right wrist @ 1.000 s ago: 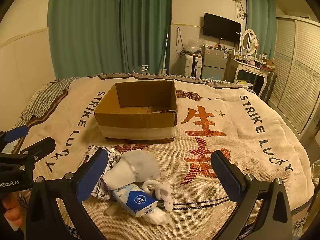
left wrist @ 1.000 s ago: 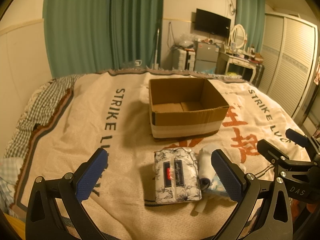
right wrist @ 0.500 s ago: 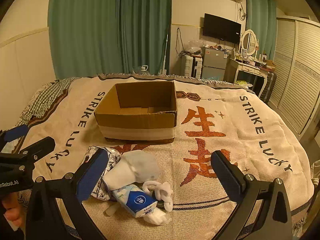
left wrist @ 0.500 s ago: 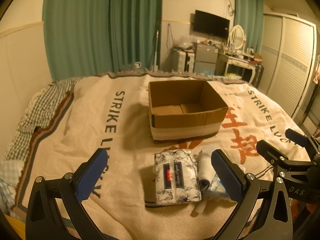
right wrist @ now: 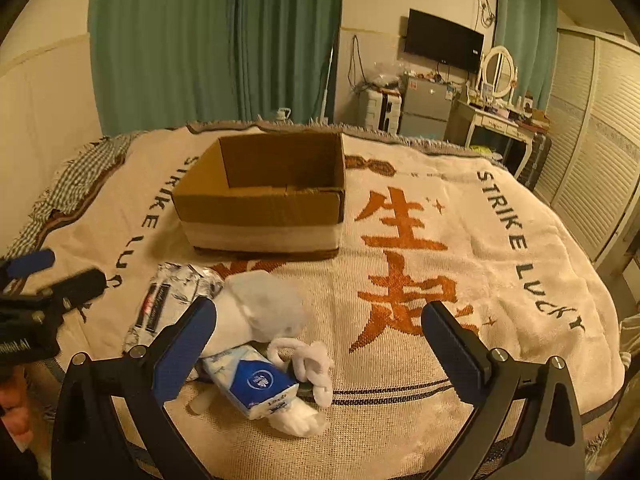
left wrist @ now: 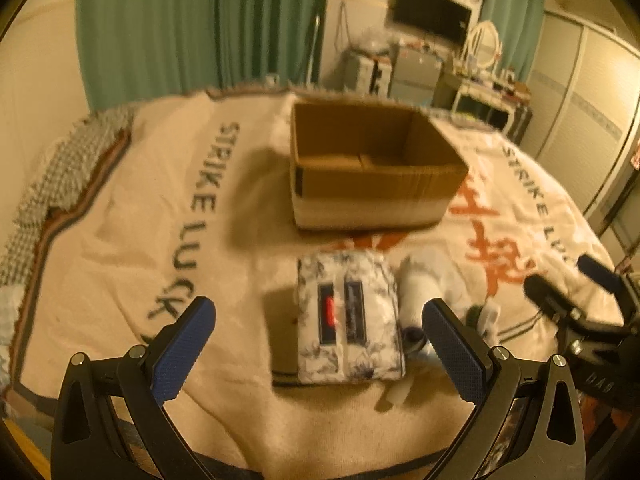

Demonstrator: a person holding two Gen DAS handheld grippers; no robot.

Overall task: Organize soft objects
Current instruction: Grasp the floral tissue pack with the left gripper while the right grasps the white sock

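Observation:
A floral-print tissue pack lies on the bed blanket, framed by my open, empty left gripper. It also shows in the right wrist view. Right of it lie a white plush toy, a blue-and-white tissue pack and a small white soft piece. An open, empty cardboard box stands beyond them; it also shows in the right wrist view. My right gripper is open and empty, just above the pile's right side.
The blanket with "STRIKE LUCKY" lettering covers the whole bed. Green curtains hang behind. A wardrobe and a dresser with a mirror stand to the right. The left gripper appears at the left edge of the right wrist view.
The left gripper has moved forward and down toward the floral tissue pack, which now looms larger between its fingers. The right gripper has barely moved. Both stay open.

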